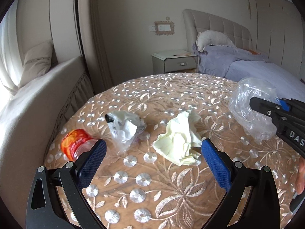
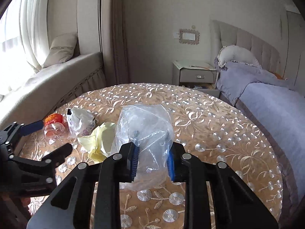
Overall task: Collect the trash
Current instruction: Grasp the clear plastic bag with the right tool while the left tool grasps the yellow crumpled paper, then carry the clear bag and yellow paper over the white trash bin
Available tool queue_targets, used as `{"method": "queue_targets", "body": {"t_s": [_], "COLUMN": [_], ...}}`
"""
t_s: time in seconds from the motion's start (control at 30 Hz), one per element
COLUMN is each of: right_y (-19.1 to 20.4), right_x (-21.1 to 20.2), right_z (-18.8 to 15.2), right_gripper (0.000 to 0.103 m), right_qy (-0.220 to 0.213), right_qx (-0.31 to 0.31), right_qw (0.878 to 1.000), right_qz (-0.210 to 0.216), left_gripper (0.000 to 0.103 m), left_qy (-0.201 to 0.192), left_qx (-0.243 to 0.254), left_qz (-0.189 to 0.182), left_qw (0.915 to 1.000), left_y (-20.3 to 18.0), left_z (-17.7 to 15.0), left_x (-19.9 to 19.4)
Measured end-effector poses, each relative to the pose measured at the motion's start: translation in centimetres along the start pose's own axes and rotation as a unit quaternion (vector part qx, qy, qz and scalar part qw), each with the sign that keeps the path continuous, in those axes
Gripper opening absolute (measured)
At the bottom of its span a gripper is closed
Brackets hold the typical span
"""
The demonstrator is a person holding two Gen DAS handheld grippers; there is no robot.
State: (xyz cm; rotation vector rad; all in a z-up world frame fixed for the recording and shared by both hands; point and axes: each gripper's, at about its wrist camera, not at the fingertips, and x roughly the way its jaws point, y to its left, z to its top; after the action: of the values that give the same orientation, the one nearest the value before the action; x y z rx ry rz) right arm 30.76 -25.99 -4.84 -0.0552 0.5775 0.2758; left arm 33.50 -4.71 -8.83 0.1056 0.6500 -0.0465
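A clear plastic bag point(image 2: 144, 129) stands on the round table, and my right gripper point(image 2: 152, 162) is shut on it; the bag also shows at the right of the left wrist view point(image 1: 247, 106). My left gripper point(image 1: 152, 148) is open above the table, its fingers either side of a crumpled pale yellow paper point(image 1: 181, 141), not touching it. A crumpled white wrapper point(image 1: 125, 127) lies to the left of the paper. A squashed clear bottle with an orange label point(image 1: 76, 143) lies near the table's left edge, by the left fingertip.
The round table point(image 1: 152, 190) has an embroidered beige cloth. A window seat with a cushion point(image 1: 38, 61) is to the left. A bedside cabinet point(image 1: 175, 61) and a bed with purple bedding point(image 1: 257, 66) stand behind and to the right.
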Motion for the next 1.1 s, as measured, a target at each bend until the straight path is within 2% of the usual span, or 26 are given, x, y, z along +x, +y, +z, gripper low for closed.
{"method": "queue_targets", "body": {"t_s": [0.17,0.3,0.37,0.57,0.63,0.67,0.77,0.9,1.1], "right_y": [-0.5,-1.0,-1.3,-2.0,-2.0,-2.0,-2.1,-2.5,-4.1], "right_x": [-1.4,-1.1,-1.0,-0.4,-0.3,-0.3,-0.7,-2.0,-5.3], "right_z": [0.1,-0.2,-0.7,-1.5,-1.9,-2.1,-2.4,-2.8,-3.7], "right_gripper": [0.026,0.027,0.027,0.027,0.027,0.027,0.027,0.027,0.027], "right_qy": [-0.014,-0.017,-0.019,-0.007,-0.002,-0.002,-0.001,-0.006,-0.02], "right_qx": [-0.008,-0.008,-0.008,-0.008,-0.008,-0.008,-0.006,-0.003,0.01], "right_qw": [1.0,0.999,0.999,0.998,0.999,0.999,0.999,0.998,0.997], "right_qz": [-0.008,-0.026,-0.041,-0.055,-0.053,-0.053,-0.052,-0.057,-0.075], "left_gripper": [0.098,0.098,0.098,0.097,0.084,0.072,0.06,0.052,0.051], "left_qy": [0.018,0.058,0.08,0.106,0.106,0.107,0.108,0.092,0.027], "left_qx": [0.017,0.035,0.042,0.046,0.049,0.049,0.035,0.021,0.037], "left_qz": [-0.03,-0.057,-0.055,-0.068,-0.067,-0.065,-0.07,-0.073,-0.083], "left_qw": [0.9993,0.9961,0.9944,0.991,0.9909,0.991,0.991,0.9929,0.9955], "left_y": [-1.6,-2.8,-3.4,-4.0,-4.0,-4.1,-3.9,-3.8,-5.7], "left_z": [0.8,1.3,1.1,0.6,0.5,0.4,0.4,0.8,1.8], "left_x": [2.7,6.9,8.8,10.8,10.8,10.8,10.7,9.2,2.7]}}
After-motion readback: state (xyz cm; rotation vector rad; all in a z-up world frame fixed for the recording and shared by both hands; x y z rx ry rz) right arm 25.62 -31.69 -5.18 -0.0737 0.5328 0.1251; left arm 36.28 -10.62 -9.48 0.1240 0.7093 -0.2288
